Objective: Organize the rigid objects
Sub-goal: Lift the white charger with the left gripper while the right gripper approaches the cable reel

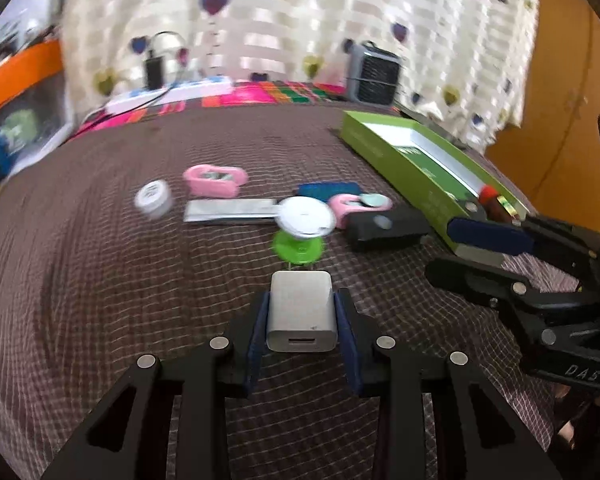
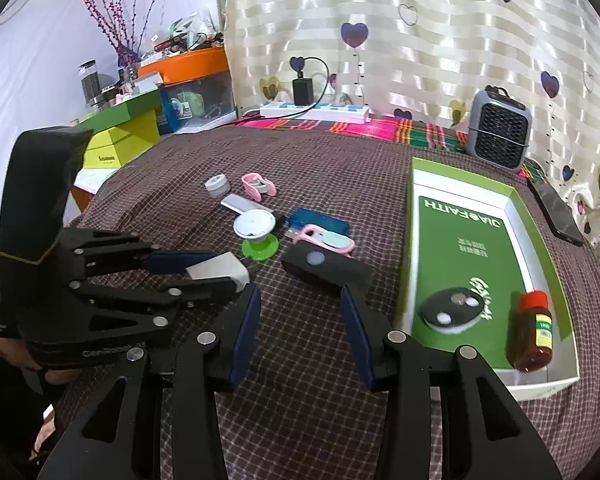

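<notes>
My left gripper [image 1: 302, 308] is shut on a white USB charger [image 1: 301, 316], held just above the checked cloth; it also shows in the right wrist view [image 2: 220, 270]. My right gripper [image 2: 300, 300] is open and empty, just short of a black block [image 2: 326, 270]. The green box [image 2: 420, 184] at the right holds a red-capped jar [image 2: 534, 332] and a black oval case [image 2: 452, 310]. Loose on the cloth lie a white disc [image 2: 254, 224] on a green base [image 2: 261, 247], two pink clips [image 2: 258, 185] [image 2: 326, 238], a blue card [image 2: 320, 220], a silver bar [image 2: 238, 203] and a small white pot [image 2: 217, 185].
A grey mini fan [image 2: 498, 130] stands at the back right, a power strip [image 2: 314, 111] with a black adapter at the back. A phone [image 2: 556, 208] lies right of the box. Yellow-green boxes [image 2: 118, 136] and an orange-lidded bin [image 2: 196, 80] stand at the left.
</notes>
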